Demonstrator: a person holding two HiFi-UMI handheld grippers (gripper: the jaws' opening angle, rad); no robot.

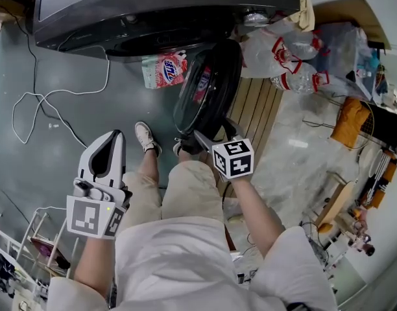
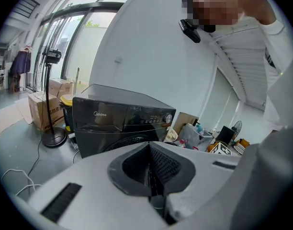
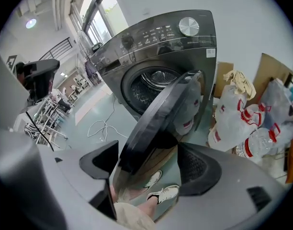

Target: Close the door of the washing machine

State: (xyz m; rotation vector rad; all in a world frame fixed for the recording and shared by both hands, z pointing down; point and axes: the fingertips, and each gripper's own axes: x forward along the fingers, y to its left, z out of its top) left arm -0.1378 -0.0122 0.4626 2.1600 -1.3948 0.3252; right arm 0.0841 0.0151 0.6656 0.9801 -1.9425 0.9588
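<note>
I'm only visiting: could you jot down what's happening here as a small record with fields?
Machine: black front-loading washing machine, drum opening exposed
Door: round black glass door, swung open
Right side: right tool, jaws clamped on the door's rim
Left side: left tool, shut, holding nothing
Floor: loose white cable; pink detergent bag beside the machine

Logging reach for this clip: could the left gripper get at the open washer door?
Probably yes: nothing stands between the left gripper and the door, whose edge sits between the right gripper's jaws.
</note>
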